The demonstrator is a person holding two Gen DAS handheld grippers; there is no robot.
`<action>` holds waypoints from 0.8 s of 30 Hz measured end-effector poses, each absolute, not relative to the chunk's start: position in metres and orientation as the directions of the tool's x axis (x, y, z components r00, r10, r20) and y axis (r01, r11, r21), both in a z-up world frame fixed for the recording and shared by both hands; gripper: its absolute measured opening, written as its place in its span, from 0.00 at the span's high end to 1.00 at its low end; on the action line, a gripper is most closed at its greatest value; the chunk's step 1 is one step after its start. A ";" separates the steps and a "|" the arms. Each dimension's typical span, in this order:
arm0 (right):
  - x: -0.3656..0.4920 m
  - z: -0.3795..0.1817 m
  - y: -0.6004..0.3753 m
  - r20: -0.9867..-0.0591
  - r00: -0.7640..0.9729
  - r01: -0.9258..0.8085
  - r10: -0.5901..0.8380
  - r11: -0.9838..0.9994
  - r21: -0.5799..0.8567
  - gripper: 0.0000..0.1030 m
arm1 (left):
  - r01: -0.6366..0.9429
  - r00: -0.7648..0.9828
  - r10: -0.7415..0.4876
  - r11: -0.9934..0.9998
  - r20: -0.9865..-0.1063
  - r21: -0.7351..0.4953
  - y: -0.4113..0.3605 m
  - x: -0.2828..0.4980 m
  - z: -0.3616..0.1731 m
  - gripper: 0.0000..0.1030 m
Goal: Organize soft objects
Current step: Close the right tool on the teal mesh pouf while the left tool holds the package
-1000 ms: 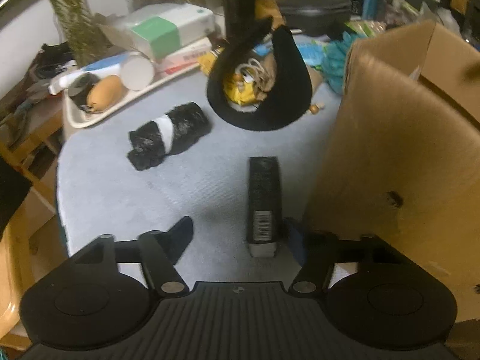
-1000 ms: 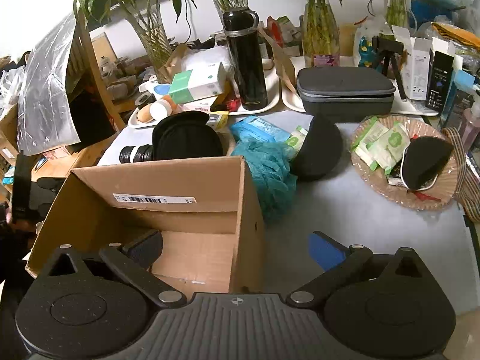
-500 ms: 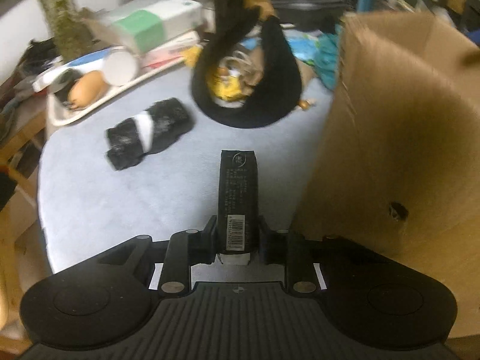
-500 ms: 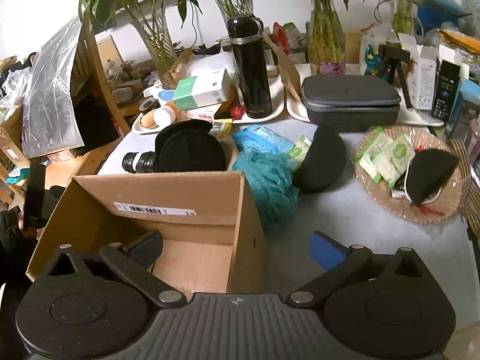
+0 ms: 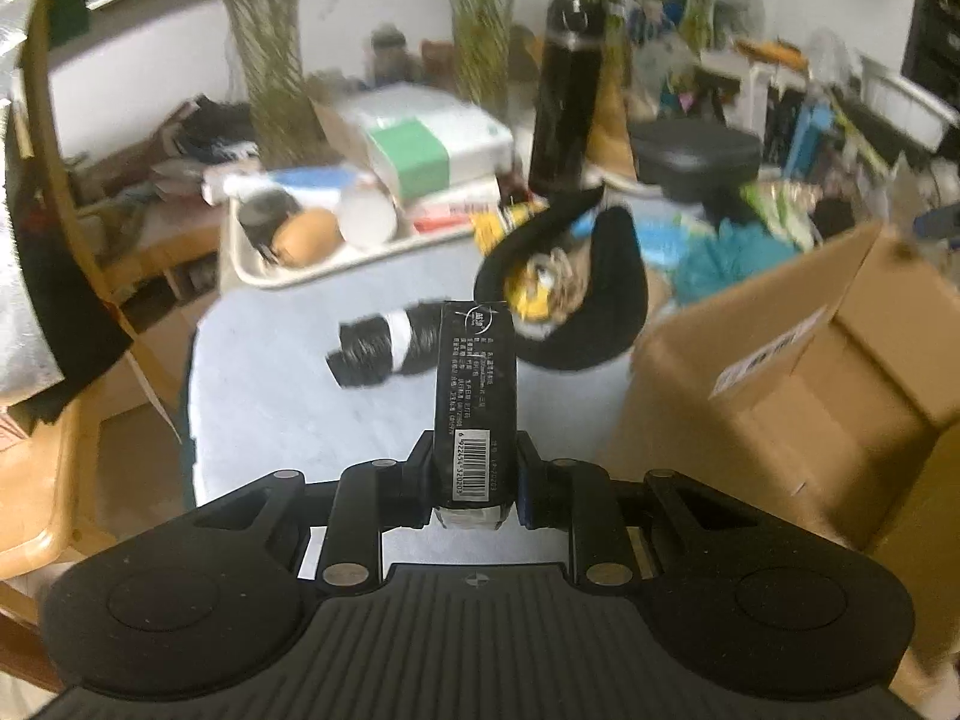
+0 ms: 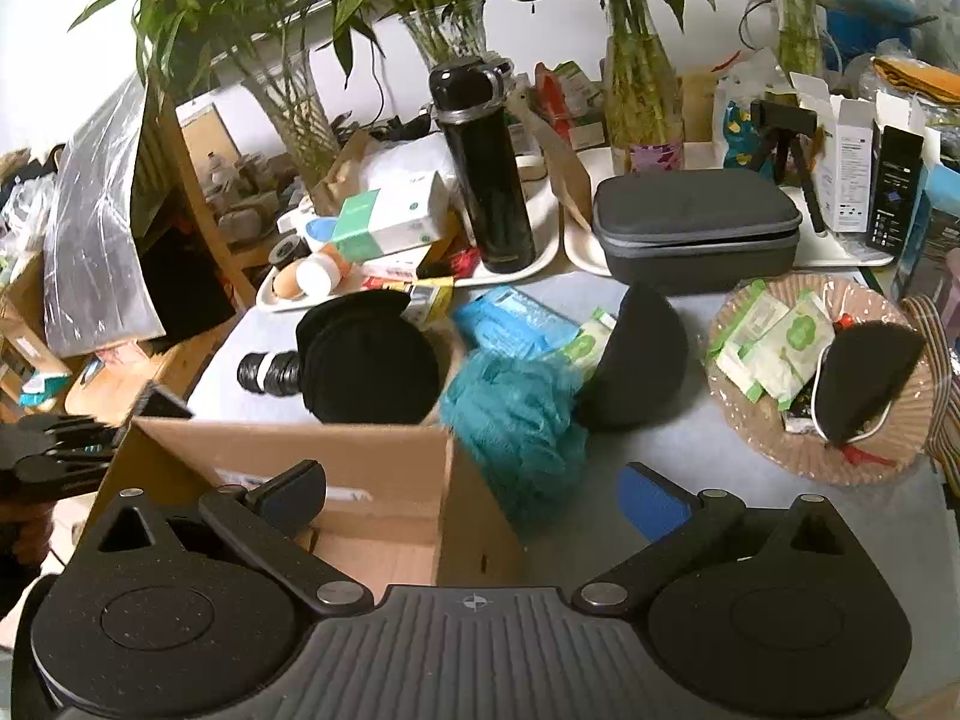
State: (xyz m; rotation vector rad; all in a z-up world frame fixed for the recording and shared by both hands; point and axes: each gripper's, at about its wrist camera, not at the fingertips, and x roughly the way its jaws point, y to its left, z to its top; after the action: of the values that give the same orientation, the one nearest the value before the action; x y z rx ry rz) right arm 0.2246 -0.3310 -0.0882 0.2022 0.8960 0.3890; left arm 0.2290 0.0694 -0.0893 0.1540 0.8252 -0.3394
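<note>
My left gripper (image 5: 474, 468) is shut on the near end of a long black carton (image 5: 477, 372) with a barcode, held up above the grey table (image 5: 270, 384). Beyond it lie a black roll with a white band (image 5: 384, 348) and a black curved cap (image 5: 606, 300) over a yellow packet. The open cardboard box (image 5: 780, 396) stands to the right. My right gripper (image 6: 471, 495) hangs open and empty over that cardboard box (image 6: 384, 468), at its right wall. A teal bath pouf (image 6: 516, 414) rests against the box. The left gripper (image 6: 54, 450) shows blurred at the far left.
A white tray (image 6: 540, 252) holds a black flask (image 6: 486, 180) and cartons. A grey zip case (image 6: 696, 228), a dark cone-shaped pouch (image 6: 642, 360) and a wicker plate (image 6: 888, 456) of packets lie to the right. Vases of bamboo line the back. A wooden chair (image 5: 36, 480) stands left.
My left gripper closed on the black carton and lifted it off the table, tilting up. The right gripper drifted slightly along the cardboard box, still open.
</note>
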 end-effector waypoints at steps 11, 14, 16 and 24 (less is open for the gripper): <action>0.272 -0.096 -0.336 -0.725 0.543 -0.256 0.424 0.906 0.338 0.01 | 0.326 0.694 -0.268 0.945 -0.668 -0.040 0.059 0.188 -0.031 0.76; 0.289 -0.107 -0.339 -0.726 0.528 -0.248 0.441 0.897 0.365 0.03 | 0.339 0.701 -0.289 0.939 -0.652 -0.053 0.052 0.175 -0.021 0.76; 0.302 -0.118 -0.339 -0.737 0.496 -0.242 0.459 0.888 0.390 0.06 | 0.344 0.705 -0.298 0.937 -0.644 -0.057 0.046 0.167 -0.017 0.76; 0.344 -0.165 -0.327 -0.781 0.360 -0.206 0.511 0.860 0.467 0.25 | 0.358 0.692 -0.338 0.928 -0.637 -0.103 0.030 0.147 -0.017 0.76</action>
State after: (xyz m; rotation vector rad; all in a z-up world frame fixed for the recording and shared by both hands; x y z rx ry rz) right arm 0.3441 -0.3266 -0.1649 0.3128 1.1125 0.4712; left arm 0.1473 0.0301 -0.0169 0.0304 0.7059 -0.3890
